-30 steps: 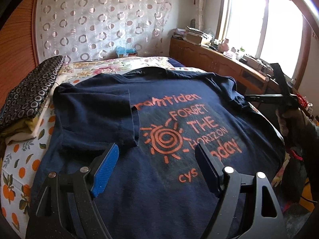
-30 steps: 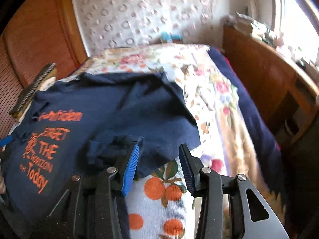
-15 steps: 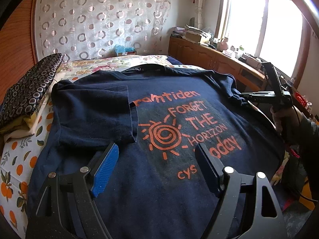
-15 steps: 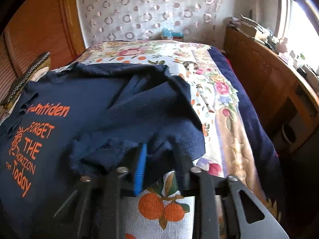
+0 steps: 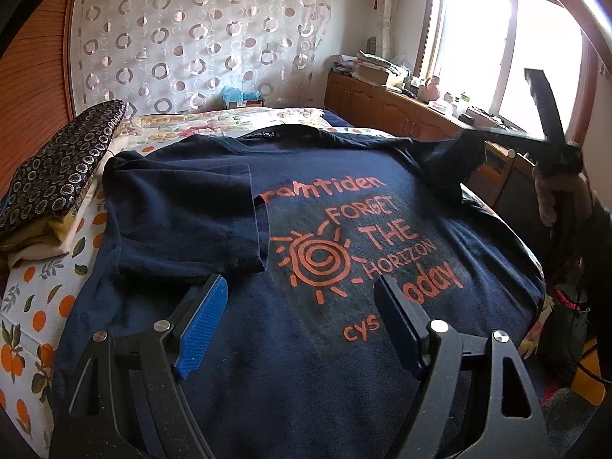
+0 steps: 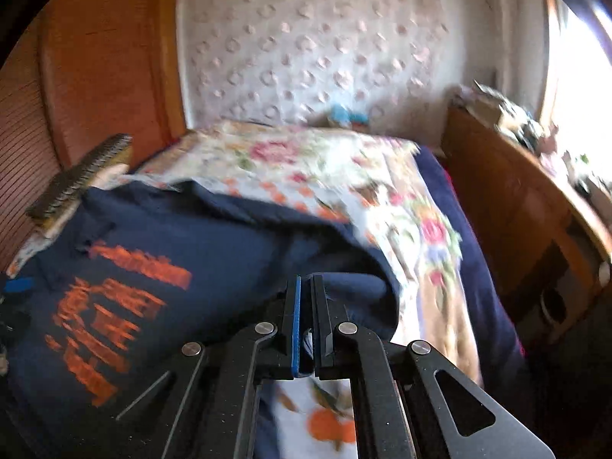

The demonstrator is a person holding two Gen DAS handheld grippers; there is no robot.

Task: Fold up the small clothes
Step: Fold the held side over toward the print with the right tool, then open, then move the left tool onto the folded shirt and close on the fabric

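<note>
A navy T-shirt (image 5: 306, 329) with orange print lies flat on the bed; it also shows in the right wrist view (image 6: 160, 267). Its left sleeve (image 5: 183, 206) is folded in over the chest. My left gripper (image 5: 302, 317) is open and empty, hovering over the shirt's lower half. My right gripper (image 6: 306, 298) is shut on the shirt's right sleeve (image 6: 355, 287) and holds it lifted off the bed. In the left wrist view the right gripper (image 5: 497, 134) shows at the far right with the sleeve (image 5: 455, 157) raised.
A stack of folded cloth (image 5: 57, 179) sits at the bed's left. The bed cover (image 6: 401, 199) has flower and orange prints. A wooden cabinet (image 5: 401, 111) with clutter runs along the window on the right. A patterned curtain (image 5: 199, 38) hangs behind.
My right gripper closed on the right sleeve and lifted it up off the bed. The left gripper stayed open over the shirt, barely moving.
</note>
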